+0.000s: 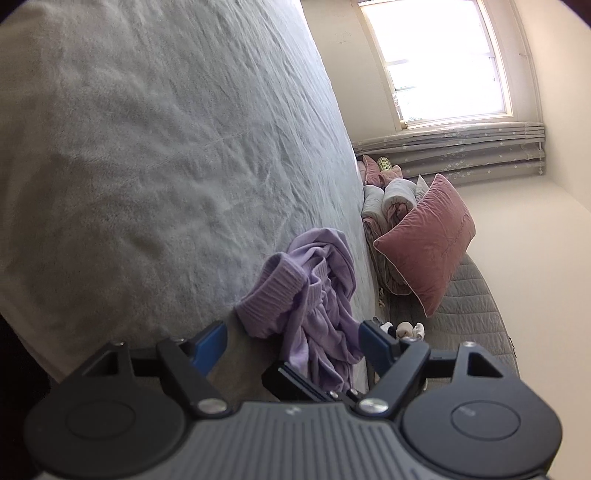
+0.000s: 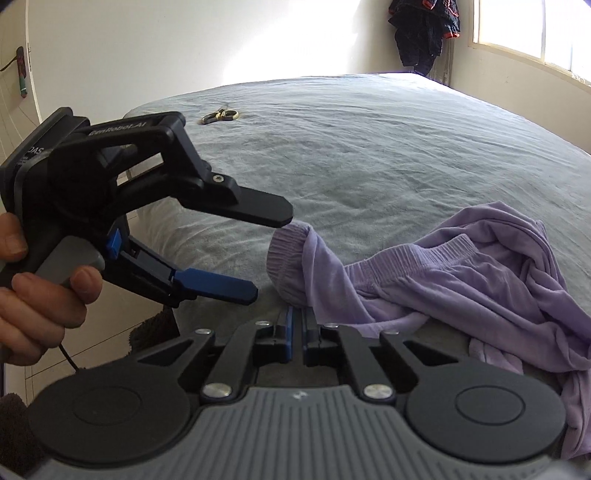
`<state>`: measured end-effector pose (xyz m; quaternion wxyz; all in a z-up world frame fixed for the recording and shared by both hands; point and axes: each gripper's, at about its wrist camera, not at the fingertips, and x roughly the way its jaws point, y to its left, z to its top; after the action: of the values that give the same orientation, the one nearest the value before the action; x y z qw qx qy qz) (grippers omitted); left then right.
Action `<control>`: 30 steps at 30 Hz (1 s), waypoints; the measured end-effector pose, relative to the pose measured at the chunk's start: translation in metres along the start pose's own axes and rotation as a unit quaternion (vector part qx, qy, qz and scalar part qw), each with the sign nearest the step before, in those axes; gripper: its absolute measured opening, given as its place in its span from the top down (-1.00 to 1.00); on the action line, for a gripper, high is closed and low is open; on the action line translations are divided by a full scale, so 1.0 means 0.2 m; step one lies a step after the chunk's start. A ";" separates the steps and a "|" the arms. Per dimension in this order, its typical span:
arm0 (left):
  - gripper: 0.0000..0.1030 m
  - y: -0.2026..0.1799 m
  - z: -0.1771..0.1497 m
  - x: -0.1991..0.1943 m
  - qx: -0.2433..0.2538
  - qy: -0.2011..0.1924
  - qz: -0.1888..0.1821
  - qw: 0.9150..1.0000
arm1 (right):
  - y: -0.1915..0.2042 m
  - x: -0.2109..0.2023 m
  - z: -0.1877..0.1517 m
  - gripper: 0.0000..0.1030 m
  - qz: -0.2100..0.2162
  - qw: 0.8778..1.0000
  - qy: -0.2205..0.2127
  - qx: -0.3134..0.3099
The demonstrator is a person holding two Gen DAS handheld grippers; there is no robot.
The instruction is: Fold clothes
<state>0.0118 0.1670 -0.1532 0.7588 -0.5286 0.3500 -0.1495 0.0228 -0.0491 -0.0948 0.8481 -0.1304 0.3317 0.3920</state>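
Observation:
A crumpled lilac garment (image 2: 461, 273) with ribbed cuffs lies at the near edge of the grey bed (image 2: 369, 147). It also shows in the left wrist view (image 1: 314, 295), where one cuff sits between my open fingers. My left gripper (image 1: 295, 336) is open, and in the right wrist view (image 2: 273, 254) its fingers point at the raised cuff (image 2: 291, 254) from the left without touching it. My right gripper (image 2: 297, 317) is shut, its fingertips right at the base of that cuff; whether cloth is pinched between them is hidden.
A pair of scissors or glasses (image 2: 221, 116) lies far across the bed. A pink pillow (image 1: 428, 243) and rolled bedding (image 1: 388, 199) sit beside the bed under a window (image 1: 436, 62). Dark clothes (image 2: 424, 33) hang in the far corner.

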 end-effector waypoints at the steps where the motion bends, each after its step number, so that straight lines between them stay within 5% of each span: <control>1: -0.43 0.00 -0.01 0.00 0.003 -0.004 0.007 1.000 | 0.01 0.00 -0.02 0.91 0.004 1.000 0.006 -0.005; 7: -0.36 -0.04 0.01 -0.02 0.010 -0.011 0.020 1.000 | 0.01 -0.04 -0.06 0.92 0.008 1.000 0.018 0.004; 9: -0.36 -0.05 0.03 -0.03 0.008 -0.012 0.016 1.000 | -0.02 -0.07 -0.03 0.67 0.002 1.000 0.006 0.017; 11: -0.36 -0.04 0.04 -0.03 0.000 -0.014 0.010 1.000 | -0.05 -0.10 0.01 0.62 -0.004 1.000 -0.006 0.030; 14: -0.36 -0.04 0.05 -0.03 -0.012 -0.017 0.008 1.000 | -0.09 -0.12 0.07 0.12 -0.011 0.999 -0.026 0.042; 15: -0.36 -0.04 0.05 -0.03 -0.014 -0.019 0.010 1.000 | -0.09 -0.11 0.09 0.10 -0.013 0.999 -0.031 0.038; 21: -0.36 -0.02 0.04 -0.02 -0.035 -0.019 0.010 0.999 | -0.06 -0.06 0.10 0.17 -0.007 1.000 -0.024 0.017; 22: -0.36 -0.02 0.05 -0.03 -0.040 -0.018 0.007 0.999 | -0.06 -0.06 0.09 0.26 -0.005 1.000 -0.021 0.014; 24: -0.36 -0.01 0.05 -0.03 -0.049 -0.016 0.000 0.999 | -0.05 -0.05 0.09 0.84 -0.003 1.000 -0.017 0.007; 30: -0.36 -0.01 0.05 -0.03 -0.047 -0.008 0.000 0.999 | -0.03 -0.02 0.07 0.88 0.005 1.000 -0.003 -0.011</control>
<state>0.0143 0.1761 -0.1483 0.7359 -0.5650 0.3504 -0.1281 0.0324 -0.0485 -0.0828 0.8455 -0.1367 0.3253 0.4008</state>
